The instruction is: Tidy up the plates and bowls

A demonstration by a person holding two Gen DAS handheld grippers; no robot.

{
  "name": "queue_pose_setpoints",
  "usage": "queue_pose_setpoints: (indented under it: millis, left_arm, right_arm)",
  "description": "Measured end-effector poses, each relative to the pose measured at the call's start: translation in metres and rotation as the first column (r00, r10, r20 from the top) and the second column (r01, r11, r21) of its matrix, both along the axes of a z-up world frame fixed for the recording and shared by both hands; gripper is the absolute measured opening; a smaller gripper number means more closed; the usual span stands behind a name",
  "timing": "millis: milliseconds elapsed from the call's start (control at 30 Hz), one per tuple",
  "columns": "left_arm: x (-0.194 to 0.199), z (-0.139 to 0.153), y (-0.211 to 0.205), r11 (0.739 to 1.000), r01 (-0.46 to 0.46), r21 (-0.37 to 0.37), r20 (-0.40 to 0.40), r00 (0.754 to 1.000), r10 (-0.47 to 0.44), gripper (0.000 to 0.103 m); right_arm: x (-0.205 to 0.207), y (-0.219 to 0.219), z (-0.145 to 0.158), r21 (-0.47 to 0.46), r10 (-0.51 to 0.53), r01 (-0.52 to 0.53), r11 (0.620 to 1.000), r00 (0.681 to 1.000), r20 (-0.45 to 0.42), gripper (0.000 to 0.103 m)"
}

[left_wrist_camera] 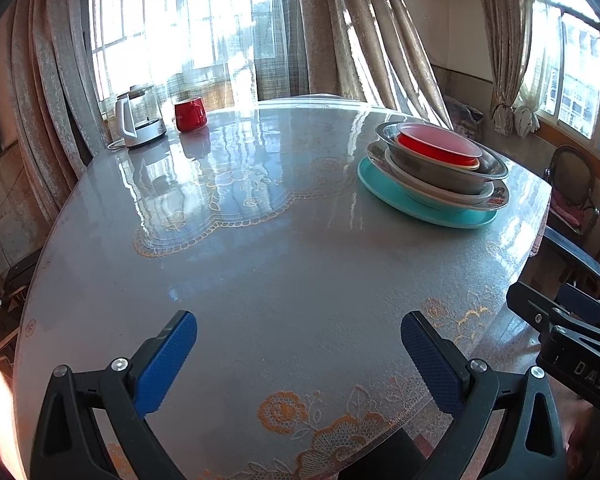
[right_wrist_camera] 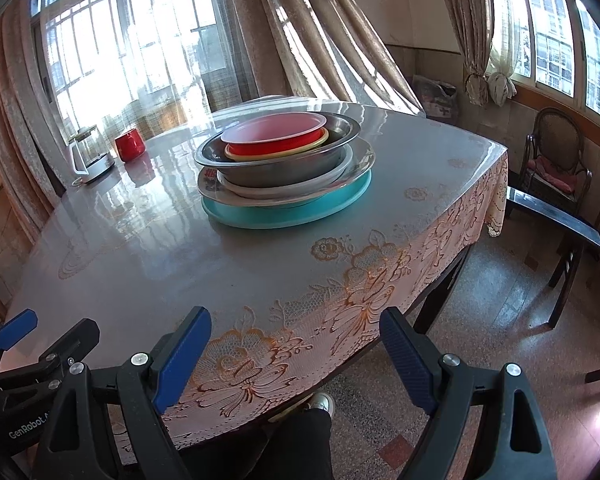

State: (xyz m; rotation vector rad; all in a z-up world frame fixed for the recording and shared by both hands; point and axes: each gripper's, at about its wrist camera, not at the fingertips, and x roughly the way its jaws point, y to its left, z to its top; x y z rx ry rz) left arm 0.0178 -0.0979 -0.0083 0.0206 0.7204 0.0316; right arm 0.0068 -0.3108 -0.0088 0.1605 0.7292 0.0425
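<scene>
One stack of dishes stands on the table. A teal plate (left_wrist_camera: 416, 204) (right_wrist_camera: 300, 210) is at the bottom, a patterned plate (left_wrist_camera: 496, 199) (right_wrist_camera: 360, 160) and a white dish (right_wrist_camera: 244, 188) on it, then a steel bowl (left_wrist_camera: 432, 160) (right_wrist_camera: 276, 170), and a red bowl (left_wrist_camera: 436, 146) (right_wrist_camera: 276, 138) on top. My left gripper (left_wrist_camera: 298, 344) is open and empty over the near table edge, far from the stack. My right gripper (right_wrist_camera: 296, 342) is open and empty at the table's near edge, short of the stack. The right gripper also shows in the left wrist view (left_wrist_camera: 572, 332).
A glass kettle (left_wrist_camera: 138, 118) (right_wrist_camera: 88, 156) and a red mug (left_wrist_camera: 190, 114) (right_wrist_camera: 130, 145) stand at the table's far left. The table (left_wrist_camera: 260, 248) has a glossy cover over lace cloth. Chairs (right_wrist_camera: 552, 172) stand to the right. Curtains hang behind.
</scene>
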Motion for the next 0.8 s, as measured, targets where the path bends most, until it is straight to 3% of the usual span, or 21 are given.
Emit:
queue_pose_setpoints:
  millis: [800]
  left_arm:
    - [-0.0018,-0.0031,-0.0066,0.999,0.034,-0.002,-0.018,0.999,-0.034,0.103]
  right_arm:
    - [0.0008,-0.0019,-0.0021,0.009,-0.004,0.005,1.000,1.000,-0.011,0.088]
